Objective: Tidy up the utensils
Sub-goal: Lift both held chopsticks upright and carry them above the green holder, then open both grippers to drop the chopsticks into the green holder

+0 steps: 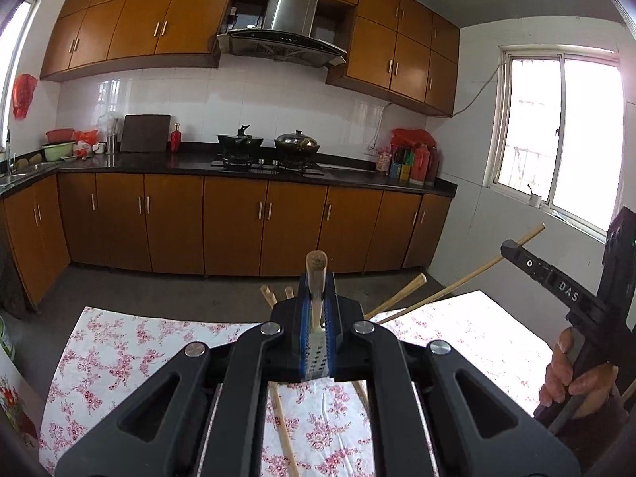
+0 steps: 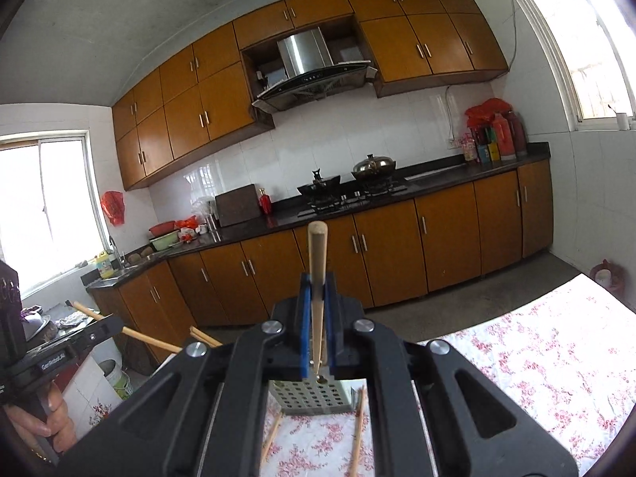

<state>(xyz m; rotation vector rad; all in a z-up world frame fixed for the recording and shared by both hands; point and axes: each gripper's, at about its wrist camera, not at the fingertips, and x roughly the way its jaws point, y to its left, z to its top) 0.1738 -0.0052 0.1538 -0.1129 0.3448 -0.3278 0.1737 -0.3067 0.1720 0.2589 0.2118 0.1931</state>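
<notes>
- My left gripper (image 1: 317, 298) has its jaws clamped on a wooden chopstick (image 1: 316, 278), tip pointing out over the floral-cloth surface (image 1: 119, 349).
- My right gripper (image 2: 317, 298) is clamped tight on another wooden chopstick (image 2: 317, 270), above a perforated metal utensil holder (image 2: 314, 399).
- Loose chopsticks (image 2: 356, 429) lie on the cloth beside the holder; none looks sorted yet, so I judge the task barely begun.

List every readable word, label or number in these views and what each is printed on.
"DAS": white letters on the black body of the right gripper, seen from the left wrist.
"GenRobot.AI": small white print on the left gripper, seen from the right wrist; faint, so the reading is uncertain.
Labels on the counter bottles and the sink bottle: too small to read.
</notes>
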